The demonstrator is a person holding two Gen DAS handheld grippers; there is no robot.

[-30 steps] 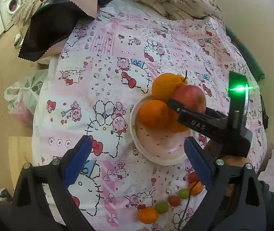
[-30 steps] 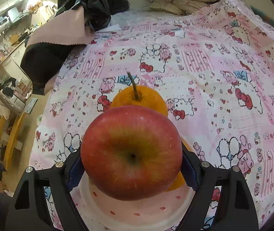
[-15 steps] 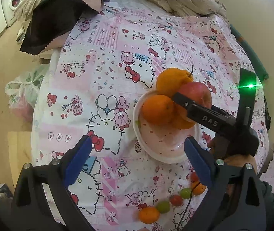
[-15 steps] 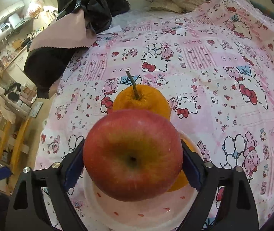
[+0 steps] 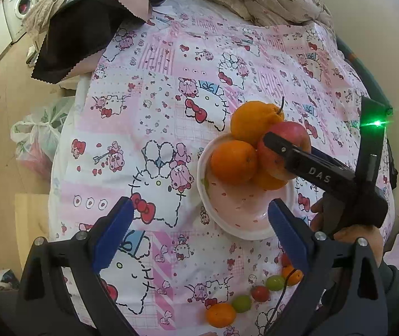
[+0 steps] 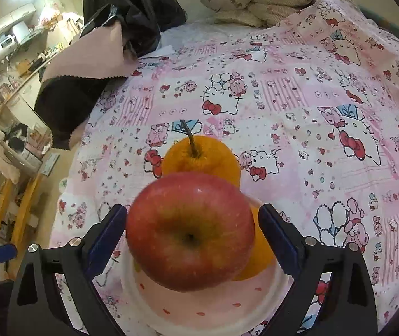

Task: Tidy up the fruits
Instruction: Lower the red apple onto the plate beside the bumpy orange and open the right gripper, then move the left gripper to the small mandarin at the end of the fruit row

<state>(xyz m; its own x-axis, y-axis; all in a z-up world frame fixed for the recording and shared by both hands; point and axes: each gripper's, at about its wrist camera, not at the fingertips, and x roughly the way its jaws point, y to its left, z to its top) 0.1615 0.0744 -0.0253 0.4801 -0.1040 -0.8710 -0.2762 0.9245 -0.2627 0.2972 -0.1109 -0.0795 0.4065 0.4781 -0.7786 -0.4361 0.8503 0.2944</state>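
Observation:
A red apple rests on oranges in a pink-speckled white bowl. My right gripper has its blue pads spread on either side of the apple, with a visible gap at each side; it is open. In the left wrist view the apple sits behind the right gripper's black finger. A stemmed orange and a round orange lie in the bowl too. My left gripper is open and empty, above the cloth in front of the bowl.
Several small fruits, orange, green and red, lie in a row on the Hello Kitty cloth near the front edge. A black and pink cloth and crumpled beige fabric lie at the far side. A plastic bag sits on the floor to the left.
My right gripper's jaws have opened off the apple, which now rests on the oranges in the bowl. The gripper has drawn back slightly. The left gripper stays open and has shifted a little.

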